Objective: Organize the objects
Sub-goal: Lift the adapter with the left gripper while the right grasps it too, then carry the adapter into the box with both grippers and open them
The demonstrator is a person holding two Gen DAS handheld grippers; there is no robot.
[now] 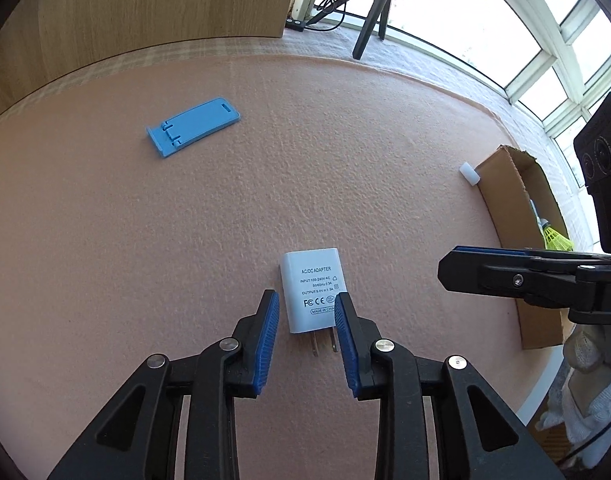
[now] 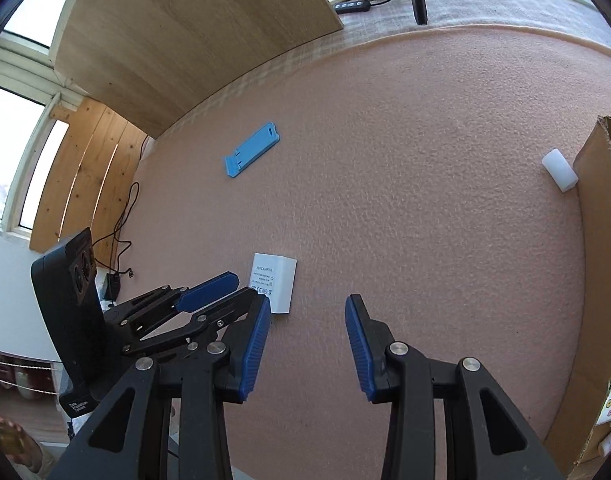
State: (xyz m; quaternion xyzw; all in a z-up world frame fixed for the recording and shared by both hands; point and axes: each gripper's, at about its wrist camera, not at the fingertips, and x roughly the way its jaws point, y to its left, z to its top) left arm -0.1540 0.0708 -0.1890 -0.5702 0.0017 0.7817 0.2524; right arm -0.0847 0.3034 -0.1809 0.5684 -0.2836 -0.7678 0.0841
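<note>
White rectangular plastic AC/DC adapter [image 1: 311, 290] lies flat on pink foam mat [image 1: 265, 184], prongs toward me. My left gripper [image 1: 307, 312] straddles its lower end, jaws parted, pads apparently not pressing. My right gripper [image 2: 307, 320] hangs narrowly open, empty, just beside it.
</note>
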